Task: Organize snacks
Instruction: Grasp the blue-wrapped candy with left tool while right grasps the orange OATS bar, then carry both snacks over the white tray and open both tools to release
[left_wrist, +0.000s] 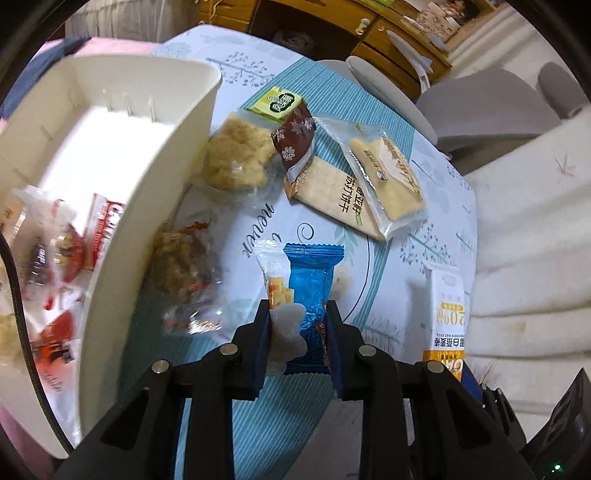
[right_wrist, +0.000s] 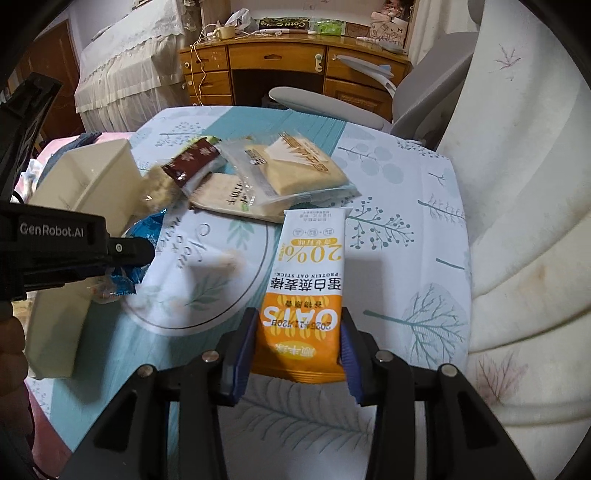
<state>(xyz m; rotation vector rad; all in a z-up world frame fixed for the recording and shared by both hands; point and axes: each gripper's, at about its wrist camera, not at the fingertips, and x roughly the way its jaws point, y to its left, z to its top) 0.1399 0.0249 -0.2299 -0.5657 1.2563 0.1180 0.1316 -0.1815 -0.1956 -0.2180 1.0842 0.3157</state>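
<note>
Roughly midway: white bin (left_wrist: 122, 206) at the table's left edge already holds several wrappers, blurred, maybe three or four. Left gripper (left_wrist: 299, 328) is clamped on a blue packet (left_wrist: 314, 291); right gripper (right_wrist: 299, 334) is clamped on the orange oat bar (right_wrist: 306, 280). Both are above the table, not binned. Cracker packs (left_wrist: 369, 184) and a brown packet (left_wrist: 295, 140) lie loose toward the far edge. Leaf-print tablecloth (right_wrist: 406, 229); wooden desk (right_wrist: 288, 62) and grey chair (right_wrist: 424, 96) beyond.
</note>
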